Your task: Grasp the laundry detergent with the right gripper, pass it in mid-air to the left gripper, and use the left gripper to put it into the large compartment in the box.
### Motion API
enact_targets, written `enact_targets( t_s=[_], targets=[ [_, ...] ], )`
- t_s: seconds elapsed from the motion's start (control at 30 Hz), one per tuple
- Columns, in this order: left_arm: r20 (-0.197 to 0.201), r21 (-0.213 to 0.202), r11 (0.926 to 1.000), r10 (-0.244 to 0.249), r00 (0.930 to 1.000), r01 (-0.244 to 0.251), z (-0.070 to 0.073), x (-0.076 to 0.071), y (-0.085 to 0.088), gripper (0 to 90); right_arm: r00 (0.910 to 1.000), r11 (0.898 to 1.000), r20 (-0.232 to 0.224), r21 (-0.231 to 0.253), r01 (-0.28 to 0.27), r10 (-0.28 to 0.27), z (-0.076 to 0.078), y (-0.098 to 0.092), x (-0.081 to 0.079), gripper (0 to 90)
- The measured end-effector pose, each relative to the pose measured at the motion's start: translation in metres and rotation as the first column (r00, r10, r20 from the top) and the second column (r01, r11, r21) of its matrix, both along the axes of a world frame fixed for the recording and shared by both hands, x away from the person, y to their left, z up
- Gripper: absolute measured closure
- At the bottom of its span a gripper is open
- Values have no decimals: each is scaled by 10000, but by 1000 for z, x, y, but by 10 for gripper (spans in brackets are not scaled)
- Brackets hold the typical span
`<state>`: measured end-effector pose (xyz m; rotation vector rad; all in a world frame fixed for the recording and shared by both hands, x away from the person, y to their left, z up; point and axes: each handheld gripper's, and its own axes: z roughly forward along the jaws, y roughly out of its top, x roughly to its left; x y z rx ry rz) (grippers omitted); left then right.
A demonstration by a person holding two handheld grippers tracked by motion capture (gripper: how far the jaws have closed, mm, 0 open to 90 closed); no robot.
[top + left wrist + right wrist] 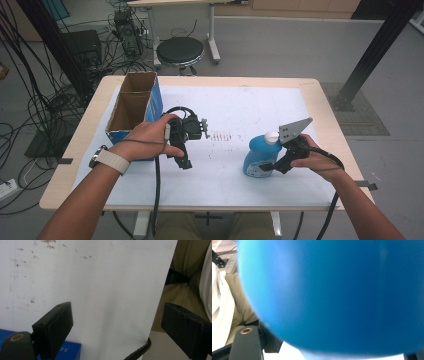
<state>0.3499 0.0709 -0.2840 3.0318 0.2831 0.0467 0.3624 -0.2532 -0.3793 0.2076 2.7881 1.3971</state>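
The right gripper has its jaws pinching the blue bottle, which stands on the white mat near the front edge. The left gripper hangs with jaws spread and empty beside the cardboard box.

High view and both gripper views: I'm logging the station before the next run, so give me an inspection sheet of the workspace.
Surface: white sheet on the wooden table, with dark specks near its middle.
Job's things: blue plastic bottle with white cap stands upright; open blue cardboard box sits at the left edge.
Clutter: nothing seen.
Grippers: left claw open, jaws wide apart over the sheet; right claw at the bottle, grip cannot be told.
Cables: one black cable trails from each claw off the near edge.
Surroundings: round black stool, floor cables, black frame post.
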Motion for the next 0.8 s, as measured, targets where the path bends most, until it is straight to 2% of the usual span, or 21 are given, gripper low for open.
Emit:
enact_targets(
  t_s=[0.8],
  targets=[
    [41, 21, 10000, -11, 10000, 11, 0, -1, -1, 111, 10000, 9989, -7, 469, 21, -21, -7, 0, -1, 289]
  ],
)
